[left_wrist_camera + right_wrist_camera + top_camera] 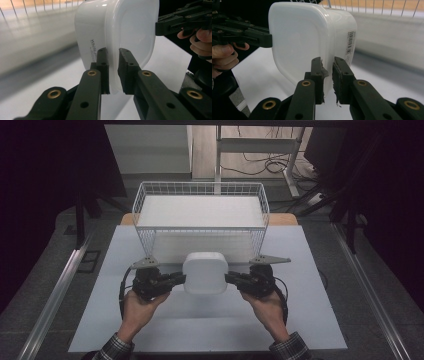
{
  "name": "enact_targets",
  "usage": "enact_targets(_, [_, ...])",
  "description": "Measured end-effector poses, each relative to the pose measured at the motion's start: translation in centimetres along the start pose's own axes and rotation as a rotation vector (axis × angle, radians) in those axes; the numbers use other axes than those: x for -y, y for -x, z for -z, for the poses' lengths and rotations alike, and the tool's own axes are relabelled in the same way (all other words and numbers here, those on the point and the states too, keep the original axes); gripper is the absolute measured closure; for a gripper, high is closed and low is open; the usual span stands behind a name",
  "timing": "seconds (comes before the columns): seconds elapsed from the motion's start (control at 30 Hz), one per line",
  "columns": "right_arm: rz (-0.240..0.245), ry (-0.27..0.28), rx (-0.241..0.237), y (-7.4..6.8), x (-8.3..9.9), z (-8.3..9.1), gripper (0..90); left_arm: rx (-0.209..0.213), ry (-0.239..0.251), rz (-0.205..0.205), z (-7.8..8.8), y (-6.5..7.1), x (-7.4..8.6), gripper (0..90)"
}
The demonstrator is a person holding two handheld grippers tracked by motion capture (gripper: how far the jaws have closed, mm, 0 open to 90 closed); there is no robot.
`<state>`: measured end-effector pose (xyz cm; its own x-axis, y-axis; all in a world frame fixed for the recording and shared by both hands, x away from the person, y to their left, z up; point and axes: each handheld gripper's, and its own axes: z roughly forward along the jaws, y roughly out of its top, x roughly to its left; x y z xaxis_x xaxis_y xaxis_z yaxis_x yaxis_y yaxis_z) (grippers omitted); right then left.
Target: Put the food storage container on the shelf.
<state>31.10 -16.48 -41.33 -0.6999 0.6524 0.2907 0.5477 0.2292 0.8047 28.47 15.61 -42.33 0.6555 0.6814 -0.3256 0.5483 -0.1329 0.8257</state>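
A white plastic container point(205, 272) with a lid hangs above the white table mat, in front of the wire basket point(150, 205). My left gripper point(181, 279) is shut on the lid rim at the container's left side, and my right gripper point(230, 279) is shut on the rim at its right side. In the left gripper view the jaws of the left gripper point(113, 72) pinch the edge of the container point(117, 27), with the other gripper across at top right. In the right gripper view the right gripper point(327, 75) clamps the rim of the container point(307, 37), whose barcode label faces right.
The white wire basket stands at the back of the white mat point(310, 285), its open top level and its floor white. A wooden table edge point(282, 219) shows behind it. Metal rails point(55, 290) run along both sides of the table. Cables lie on the floor behind.
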Motion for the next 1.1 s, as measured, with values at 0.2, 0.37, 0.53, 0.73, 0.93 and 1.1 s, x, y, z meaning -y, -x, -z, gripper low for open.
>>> enact_targets(0.2, [0.023, 0.036, 0.01, -0.1, -3.1, 0.7, 78.6, -0.007, 0.027, -0.019, 0.6, -0.2, -2.6, 80.1])
enact_targets(0.37, [0.042, 0.061, 0.012, -0.2, -5.1, 1.0, 78.6, -0.015, 0.043, -0.037, 1.2, -0.4, -4.4, 80.1])
enact_targets(0.53, [0.059, 0.083, 0.013, -0.4, -7.6, 1.4, 78.5, -0.017, 0.067, -0.042, 2.1, -0.6, -6.9, 80.1])
enact_targets(0.73, [0.068, 0.106, 0.014, -0.4, -10.3, 1.7, 78.4, -0.009, 0.095, -0.036, 2.9, -1.1, -9.4, 80.1])
enact_targets(0.93, [0.079, 0.135, 0.034, -0.3, -13.8, 1.6, 78.3, -0.017, 0.114, -0.041, 3.3, -2.1, -12.7, 80.0])
enact_targets(1.1, [0.062, 0.137, 0.045, 0.2, -15.2, 1.1, 78.1, -0.033, 0.102, -0.035, 2.8, -2.8, -14.0, 79.7])
